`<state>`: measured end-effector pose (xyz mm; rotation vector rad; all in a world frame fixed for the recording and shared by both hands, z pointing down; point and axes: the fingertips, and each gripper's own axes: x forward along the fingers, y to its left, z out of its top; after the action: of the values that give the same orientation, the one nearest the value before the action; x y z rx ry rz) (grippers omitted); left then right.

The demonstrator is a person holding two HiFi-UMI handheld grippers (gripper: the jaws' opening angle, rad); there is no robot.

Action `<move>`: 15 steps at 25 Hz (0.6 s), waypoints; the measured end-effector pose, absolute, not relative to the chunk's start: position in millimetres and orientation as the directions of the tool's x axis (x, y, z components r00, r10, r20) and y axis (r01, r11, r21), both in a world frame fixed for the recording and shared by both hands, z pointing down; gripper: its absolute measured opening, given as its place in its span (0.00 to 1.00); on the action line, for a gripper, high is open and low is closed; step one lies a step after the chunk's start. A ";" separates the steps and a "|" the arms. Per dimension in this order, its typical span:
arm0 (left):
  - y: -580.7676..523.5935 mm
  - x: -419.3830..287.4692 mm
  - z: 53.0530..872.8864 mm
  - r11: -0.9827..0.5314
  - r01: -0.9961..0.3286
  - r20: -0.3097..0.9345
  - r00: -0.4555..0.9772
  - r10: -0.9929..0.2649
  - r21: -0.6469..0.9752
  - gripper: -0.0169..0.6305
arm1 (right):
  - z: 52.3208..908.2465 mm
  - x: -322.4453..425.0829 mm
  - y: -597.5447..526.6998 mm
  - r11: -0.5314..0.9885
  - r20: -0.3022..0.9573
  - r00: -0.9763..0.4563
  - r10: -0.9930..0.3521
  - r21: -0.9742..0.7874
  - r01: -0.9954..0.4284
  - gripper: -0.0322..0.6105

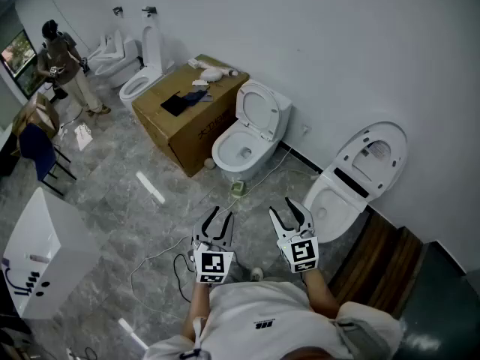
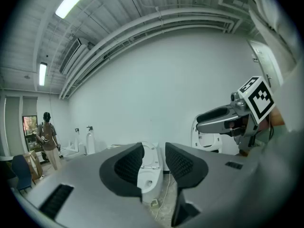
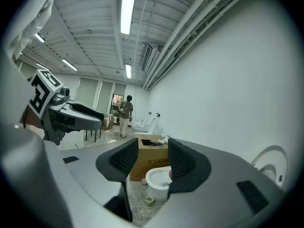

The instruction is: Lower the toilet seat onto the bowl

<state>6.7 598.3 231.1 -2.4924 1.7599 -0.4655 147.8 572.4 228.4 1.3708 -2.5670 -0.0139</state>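
Left claw [image 1: 223, 214]: hovering above the floor [image 1: 127, 208], jaws standing narrowly apart, gripping nothing.
Right claw [image 1: 281, 207]: hovering just beside the left one, jaws parting narrowly too, holding nothing.
Toilet seat [image 1: 259, 111]: standing upright against the wall, rising behind the bowl [image 1: 222, 153], well ahead of both claws.
Cardboard box [image 1: 187, 130]: sitting just left of that bowl.
Second toilet [image 1: 330, 201]: standing further right, lid tilting up.

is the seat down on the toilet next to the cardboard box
No, the seat stands raised behind the open bowl beside the box.
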 end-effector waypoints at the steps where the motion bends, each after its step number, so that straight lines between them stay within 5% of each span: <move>1: 595.3 9.3 231.1 -0.347 -0.912 0.210 0.303 -0.929 -0.219 0.28 | 228.7 148.5 569.9 0.570 0.195 -0.544 -0.816 0.116 -0.813 0.36; 15: 544.5 1.2 241.2 -0.331 -0.920 0.211 0.288 -0.934 -0.210 0.28 | 241.6 134.6 519.5 0.600 0.225 -0.566 -0.793 0.128 -0.790 0.36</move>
<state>1.2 544.5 241.2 -2.4823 1.7889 -0.4594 134.6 519.5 241.6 1.2994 -2.5703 -0.0190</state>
